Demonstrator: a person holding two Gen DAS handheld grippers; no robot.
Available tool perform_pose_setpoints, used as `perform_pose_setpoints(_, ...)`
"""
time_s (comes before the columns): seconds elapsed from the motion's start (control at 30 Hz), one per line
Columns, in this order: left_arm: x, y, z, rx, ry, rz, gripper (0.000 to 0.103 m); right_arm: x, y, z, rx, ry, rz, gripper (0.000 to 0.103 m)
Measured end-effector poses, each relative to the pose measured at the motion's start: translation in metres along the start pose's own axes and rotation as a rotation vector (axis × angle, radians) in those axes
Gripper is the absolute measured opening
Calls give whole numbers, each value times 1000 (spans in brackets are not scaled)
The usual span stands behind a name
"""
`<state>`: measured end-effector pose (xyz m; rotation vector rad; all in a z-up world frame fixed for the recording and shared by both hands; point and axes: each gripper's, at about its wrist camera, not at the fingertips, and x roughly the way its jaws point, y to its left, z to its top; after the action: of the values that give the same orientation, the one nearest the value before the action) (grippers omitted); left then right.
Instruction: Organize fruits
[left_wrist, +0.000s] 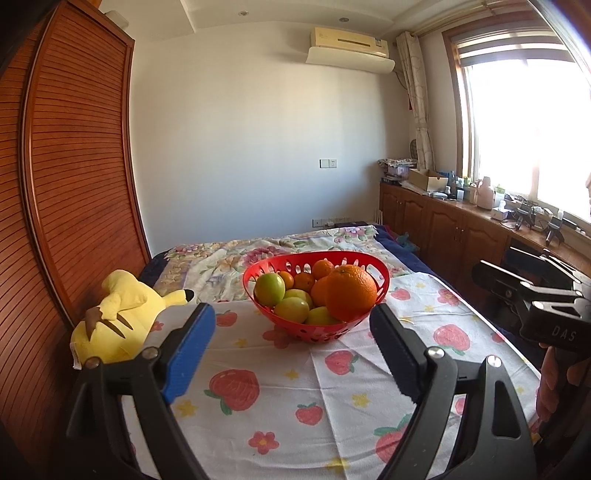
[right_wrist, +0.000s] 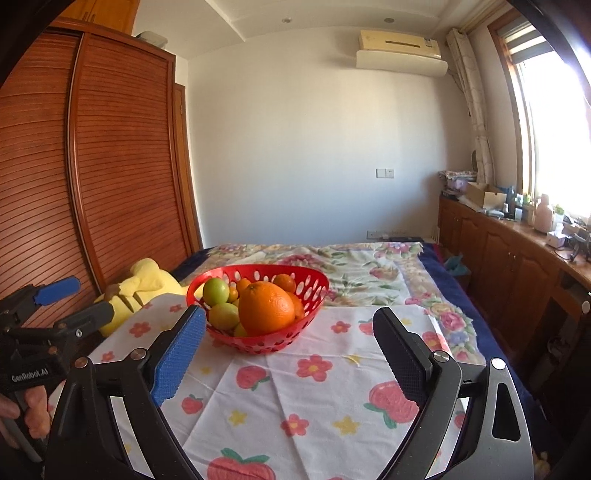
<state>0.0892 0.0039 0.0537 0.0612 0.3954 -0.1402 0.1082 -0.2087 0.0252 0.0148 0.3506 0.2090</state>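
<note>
Basket: red perforated plastic basket (left_wrist: 382, 275) resting on a white cloth printed with strawberries and flowers (left_wrist: 295, 373), spread over the bed.
Fruit: large round orange (left_wrist: 351, 292) at the front right of the basket, touching the near rim; small tangerines (left_wrist: 323, 268) behind it; green-yellow apples (left_wrist: 270, 289) on the left side.
Left claw (left_wrist: 291, 330): spread wide apart, gripping nothing, hovering above the cloth just short of the basket.
Right claw (right_wrist: 288, 332): likewise wide apart and empty, basket between and beyond its fingers.
Beside: yellow plush toy (left_wrist: 114, 317) lying left of the basket, against the brown slatted wooden wardrobe (left_wrist: 74, 166).
Background: wooden cabinets (left_wrist: 443, 225) under the window on the right.
</note>
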Motion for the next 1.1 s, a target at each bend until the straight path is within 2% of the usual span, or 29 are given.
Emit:
perform_pose_setpoints(0.4, -6, 10, -11, -23, 11, 26, 86, -10, 1, -12, -3, -8, -34, 93)
perform_pose_setpoints(1.1, -6, 19, -24, -34, 41, 32, 86, -11, 4, -17, -8, -3, -37, 94)
